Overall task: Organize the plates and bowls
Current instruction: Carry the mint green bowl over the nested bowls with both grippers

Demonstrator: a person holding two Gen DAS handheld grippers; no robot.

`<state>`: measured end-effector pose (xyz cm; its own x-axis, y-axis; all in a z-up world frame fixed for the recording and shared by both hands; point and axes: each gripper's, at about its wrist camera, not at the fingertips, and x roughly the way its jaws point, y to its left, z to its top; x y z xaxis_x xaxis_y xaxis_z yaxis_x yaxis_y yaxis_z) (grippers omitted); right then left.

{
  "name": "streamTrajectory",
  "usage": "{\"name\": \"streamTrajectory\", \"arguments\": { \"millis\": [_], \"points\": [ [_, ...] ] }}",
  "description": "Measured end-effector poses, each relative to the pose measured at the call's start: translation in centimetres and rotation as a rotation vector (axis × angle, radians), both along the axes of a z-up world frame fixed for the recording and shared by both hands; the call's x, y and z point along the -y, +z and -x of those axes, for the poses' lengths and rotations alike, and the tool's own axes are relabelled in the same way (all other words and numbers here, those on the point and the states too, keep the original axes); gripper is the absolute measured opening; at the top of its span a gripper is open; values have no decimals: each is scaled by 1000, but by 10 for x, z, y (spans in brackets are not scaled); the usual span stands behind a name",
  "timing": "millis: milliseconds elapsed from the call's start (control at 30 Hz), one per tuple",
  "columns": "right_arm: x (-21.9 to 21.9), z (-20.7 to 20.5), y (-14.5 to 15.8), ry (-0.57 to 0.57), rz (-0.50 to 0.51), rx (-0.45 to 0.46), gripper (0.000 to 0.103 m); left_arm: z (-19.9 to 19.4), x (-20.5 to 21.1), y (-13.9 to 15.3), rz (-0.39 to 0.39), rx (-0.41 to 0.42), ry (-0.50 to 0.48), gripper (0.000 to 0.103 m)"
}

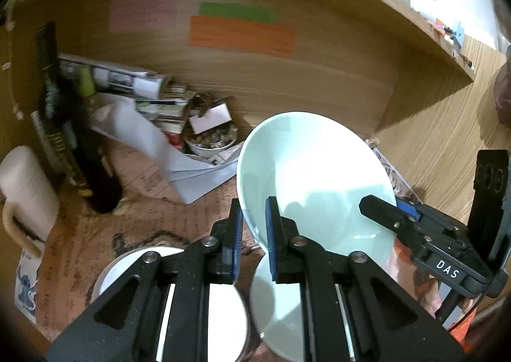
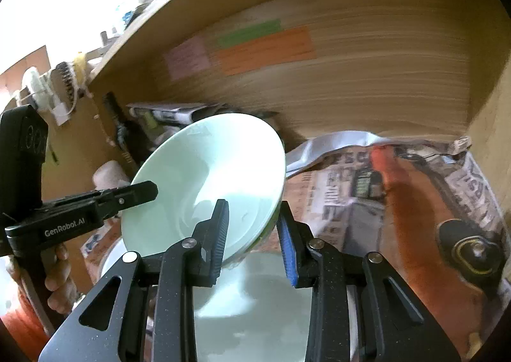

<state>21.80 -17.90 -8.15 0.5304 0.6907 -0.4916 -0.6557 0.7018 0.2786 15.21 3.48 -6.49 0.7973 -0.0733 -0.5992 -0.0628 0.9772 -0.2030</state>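
Newspaper-lined shelf (image 2: 399,189) behind, pale bowl (image 1: 314,176) rim pinched between both tools (image 1: 252,234) (image 2: 254,235).

Black speckled left gripper (image 1: 252,234), blue ribbed pads, silver screws, white "GenRobot.AI" lettering, right gripper (image 2: 254,234) alike

Pale green bowl (image 1: 316,176) (tilted, aloft)

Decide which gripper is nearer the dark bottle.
Left. The left gripper clamps the bowl's rim on the dark bottle's side; the right gripper clamps the opposite rim, farther away.
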Motion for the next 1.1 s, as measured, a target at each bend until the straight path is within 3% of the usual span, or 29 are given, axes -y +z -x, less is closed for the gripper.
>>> {"name": "streamTrajectory", "arguments": {
  "millis": [600,1100],
  "points": [
    [-57,50,-16,140,17,-28,28,83,-49,-11,-6,41,120,13],
    [-98,65,-46,205,64,-108,28,111,-80,-47,4,-22,180,13]
  ]
}}
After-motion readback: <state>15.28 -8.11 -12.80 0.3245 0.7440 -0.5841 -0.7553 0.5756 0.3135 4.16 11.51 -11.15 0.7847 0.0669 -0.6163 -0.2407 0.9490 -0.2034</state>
